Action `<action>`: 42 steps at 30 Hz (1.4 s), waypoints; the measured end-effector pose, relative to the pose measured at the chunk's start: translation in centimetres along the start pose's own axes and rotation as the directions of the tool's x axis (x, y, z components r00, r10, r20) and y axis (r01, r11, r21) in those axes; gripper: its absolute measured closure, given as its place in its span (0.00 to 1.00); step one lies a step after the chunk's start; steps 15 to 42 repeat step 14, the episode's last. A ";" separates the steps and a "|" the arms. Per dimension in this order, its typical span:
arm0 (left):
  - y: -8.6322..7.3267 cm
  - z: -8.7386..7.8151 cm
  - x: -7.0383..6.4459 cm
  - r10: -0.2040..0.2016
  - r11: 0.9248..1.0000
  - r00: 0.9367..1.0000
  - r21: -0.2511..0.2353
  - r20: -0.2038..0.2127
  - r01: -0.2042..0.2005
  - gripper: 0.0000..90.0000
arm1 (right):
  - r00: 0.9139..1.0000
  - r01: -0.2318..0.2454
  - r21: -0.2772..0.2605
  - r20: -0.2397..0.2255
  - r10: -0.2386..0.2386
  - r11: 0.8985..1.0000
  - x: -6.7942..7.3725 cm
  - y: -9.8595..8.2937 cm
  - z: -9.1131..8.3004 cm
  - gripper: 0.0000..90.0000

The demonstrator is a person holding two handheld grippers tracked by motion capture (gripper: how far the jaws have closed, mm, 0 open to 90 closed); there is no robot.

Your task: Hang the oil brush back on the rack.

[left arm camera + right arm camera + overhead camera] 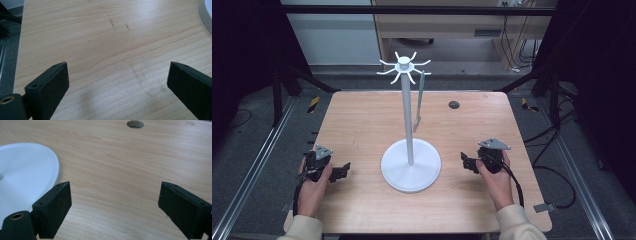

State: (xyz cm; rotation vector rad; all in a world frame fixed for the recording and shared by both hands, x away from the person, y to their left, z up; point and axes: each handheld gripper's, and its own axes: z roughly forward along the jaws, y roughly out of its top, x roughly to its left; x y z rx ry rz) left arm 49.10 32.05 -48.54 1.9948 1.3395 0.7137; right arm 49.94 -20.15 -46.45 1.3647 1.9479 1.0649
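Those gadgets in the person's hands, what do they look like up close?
Each is a small black device. The left gripper and right gripper both carry a grey three-cornered plate on top and two blocky black fingers with small holes. A black cable trails from the right one. The sleeves are cream.

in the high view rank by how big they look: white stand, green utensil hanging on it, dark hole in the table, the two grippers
1. white stand
2. green utensil
3. left gripper and right gripper: alike, not ranked apart
4. dark hole

The utensil is long but thin, so its place over the grippers is unsure.
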 end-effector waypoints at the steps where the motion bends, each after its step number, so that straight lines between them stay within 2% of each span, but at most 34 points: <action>1: 0.0 0.0 0.0 -0.001 1.000 1.000 -0.001 -0.001 0.001 0.04 | 1.000 -0.003 0.007 -0.002 0.003 1.000 0.0 -0.1 0.3 0.14; 7: 0.0 0.1 0.0 0.010 1.000 1.000 -0.009 -0.009 -0.010 0.04 | 1.000 0.016 0.029 0.012 -0.016 0.999 -0.3 -0.7 0.9 0.15; 10: 0.1 0.1 -0.1 0.013 1.000 1.000 -0.015 -0.011 -0.013 0.04 | 1.000 -0.009 0.045 -0.002 0.009 0.999 -0.6 -1.3 1.1 0.15; 12: 0.1 0.1 -0.2 0.013 1.000 1.000 -0.017 -0.006 -0.013 0.04 | 0.999 -0.045 0.041 -0.004 0.045 0.998 -1.0 -1.8 1.1 0.16; 14: 0.1 0.2 -0.2 0.013 1.000 1.000 -0.019 -0.004 -0.014 0.04 | 0.998 -0.055 0.045 0.003 0.055 0.997 -1.3 -1.9 1.0 0.16; 42: 0.1 0.2 -0.2 0.013 1.000 1.000 -0.019 -0.004 -0.014 0.04 | 0.998 -0.055 0.045 0.003 0.055 0.997 -1.3 -1.9 1.0 0.16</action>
